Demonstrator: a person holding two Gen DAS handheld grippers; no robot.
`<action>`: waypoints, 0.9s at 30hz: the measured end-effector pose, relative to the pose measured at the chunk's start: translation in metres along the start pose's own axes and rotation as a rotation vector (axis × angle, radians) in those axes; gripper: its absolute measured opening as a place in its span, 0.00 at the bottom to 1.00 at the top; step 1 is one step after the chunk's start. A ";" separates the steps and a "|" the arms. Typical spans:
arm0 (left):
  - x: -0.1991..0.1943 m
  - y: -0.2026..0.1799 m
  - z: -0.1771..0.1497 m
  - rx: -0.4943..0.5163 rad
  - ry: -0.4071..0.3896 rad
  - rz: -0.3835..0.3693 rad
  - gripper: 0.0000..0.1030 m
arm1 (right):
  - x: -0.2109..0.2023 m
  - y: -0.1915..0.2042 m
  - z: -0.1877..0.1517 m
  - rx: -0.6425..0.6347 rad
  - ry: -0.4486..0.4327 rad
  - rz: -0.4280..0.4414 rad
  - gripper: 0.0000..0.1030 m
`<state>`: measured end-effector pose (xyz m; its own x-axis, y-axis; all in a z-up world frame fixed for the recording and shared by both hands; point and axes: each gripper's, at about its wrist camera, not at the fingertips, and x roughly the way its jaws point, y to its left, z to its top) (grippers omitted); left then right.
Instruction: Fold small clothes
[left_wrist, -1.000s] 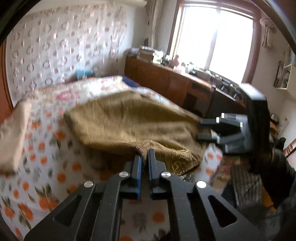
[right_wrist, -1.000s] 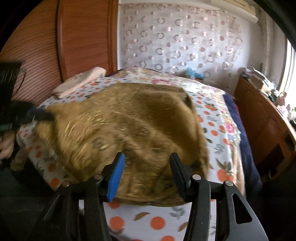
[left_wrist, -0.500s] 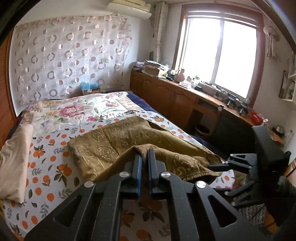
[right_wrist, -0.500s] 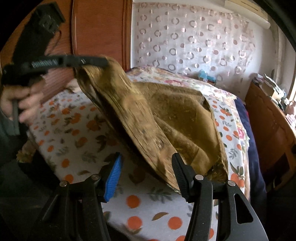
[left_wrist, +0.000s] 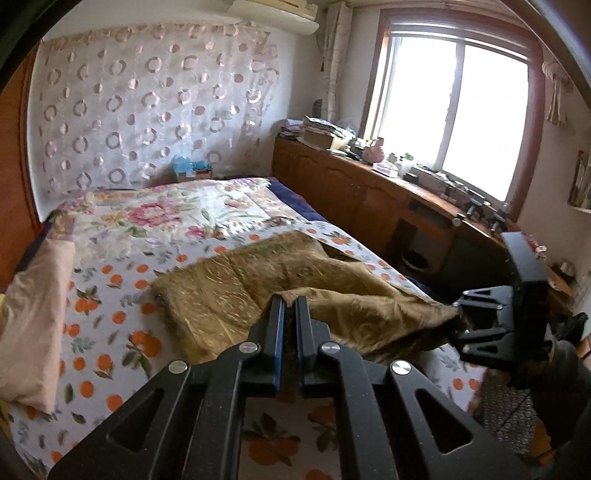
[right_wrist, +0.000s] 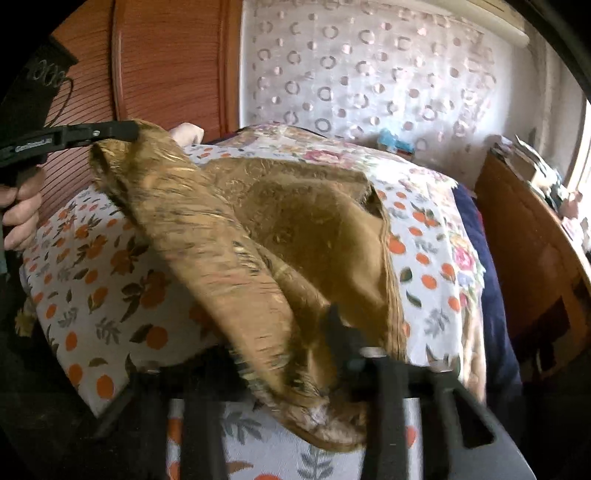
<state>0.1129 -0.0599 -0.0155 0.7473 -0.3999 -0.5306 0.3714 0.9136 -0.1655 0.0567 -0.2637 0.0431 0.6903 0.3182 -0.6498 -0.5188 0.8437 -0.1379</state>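
Left gripper (left_wrist: 290, 301) clamps the cloth (left_wrist: 236, 288) corner, lifted off the bed (left_wrist: 110, 295); right gripper (right_wrist: 295, 354) sits under draped cloth, its jaw state unclear

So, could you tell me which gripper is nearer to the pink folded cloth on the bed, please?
Left. The left gripper, shut on the brown garment, is toward the pink folded cloth; the right gripper is at the garment's opposite corner, farther off.
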 end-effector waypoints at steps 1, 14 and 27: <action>0.001 0.003 0.002 0.002 -0.005 0.012 0.06 | 0.001 -0.001 0.007 -0.003 -0.008 -0.016 0.13; 0.028 0.060 0.023 -0.060 0.020 0.086 0.05 | 0.052 -0.013 0.102 -0.067 -0.090 0.010 0.05; 0.074 0.113 0.029 -0.112 0.093 0.127 0.05 | 0.157 -0.027 0.144 -0.109 0.019 0.062 0.05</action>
<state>0.2259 0.0115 -0.0488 0.7285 -0.2771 -0.6265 0.2099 0.9608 -0.1809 0.2520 -0.1745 0.0528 0.6461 0.3591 -0.6735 -0.6126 0.7704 -0.1768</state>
